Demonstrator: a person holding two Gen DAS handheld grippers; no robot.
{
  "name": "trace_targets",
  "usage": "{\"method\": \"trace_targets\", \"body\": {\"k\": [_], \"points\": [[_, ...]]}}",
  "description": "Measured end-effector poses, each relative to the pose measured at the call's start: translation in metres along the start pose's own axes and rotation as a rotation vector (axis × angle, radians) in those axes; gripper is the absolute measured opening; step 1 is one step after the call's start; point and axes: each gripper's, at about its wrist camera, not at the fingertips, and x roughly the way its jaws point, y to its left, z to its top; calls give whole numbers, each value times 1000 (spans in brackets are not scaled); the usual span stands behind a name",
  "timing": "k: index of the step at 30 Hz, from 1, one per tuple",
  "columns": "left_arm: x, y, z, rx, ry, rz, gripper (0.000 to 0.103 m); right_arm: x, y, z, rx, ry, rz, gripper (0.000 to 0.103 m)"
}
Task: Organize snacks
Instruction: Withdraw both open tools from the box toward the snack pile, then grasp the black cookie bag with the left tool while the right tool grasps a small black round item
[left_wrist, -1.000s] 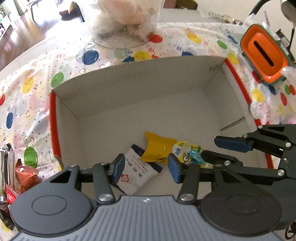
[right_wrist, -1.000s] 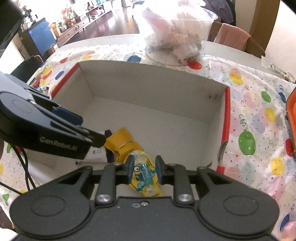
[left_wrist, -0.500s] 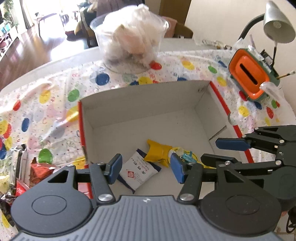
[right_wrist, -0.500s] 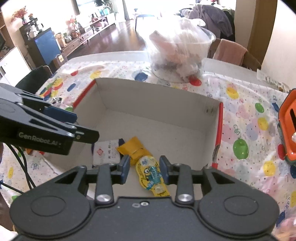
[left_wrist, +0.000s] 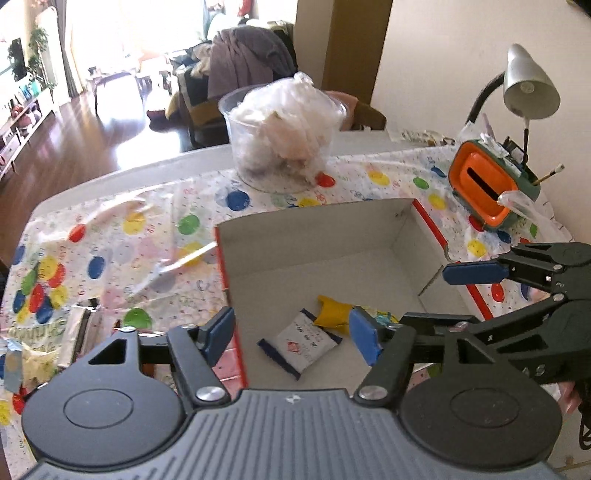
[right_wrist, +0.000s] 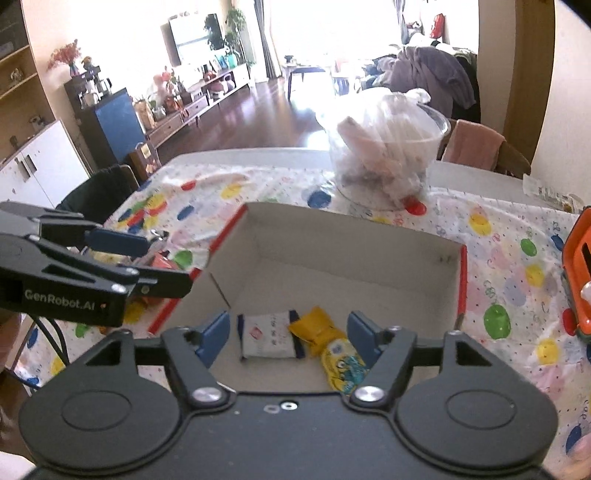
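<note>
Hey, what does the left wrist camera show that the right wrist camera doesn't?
Only the left wrist view shows the desk lamp and all of the orange holder. Only the right wrist view shows the blue cabinet. Both show the cardboard box, the white packet, the yellow snacks and both open grippers, nothing held.

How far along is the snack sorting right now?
Done: a white packet and a yellow pouch lie in the cardboard box. In hand: nothing; the left tongs and right tongs have just been opening and are empty. Left: more wrapped snacks sit on the tablecloth outside the box.
</note>
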Motion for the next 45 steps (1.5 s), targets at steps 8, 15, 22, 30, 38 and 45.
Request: {"method": "trace_targets", "body": {"k": [8, 15, 22, 30, 38, 45], "points": [[-29, 35, -28, -2, -64, 13, 74, -2, 39, 0, -1, -49, -3, 90], [-49, 77, -53, -21, -97, 9, 78, 11, 87, -4, -20, -65, 4, 99], [-66, 124, -75, -33, -126, 29, 81, 25, 127, -8, -2, -98, 39, 103], [-66, 186, -97, -87, -82, 68, 82, 54, 168, -13, 7, -61, 11, 103], [-57, 243, -118, -131, -40, 116, 82, 84, 200, -18, 23, -4, -11, 103], [-29, 288, -134, -182, 36, 162, 82, 110, 224, -19, 56, 50, -20, 103]]}}
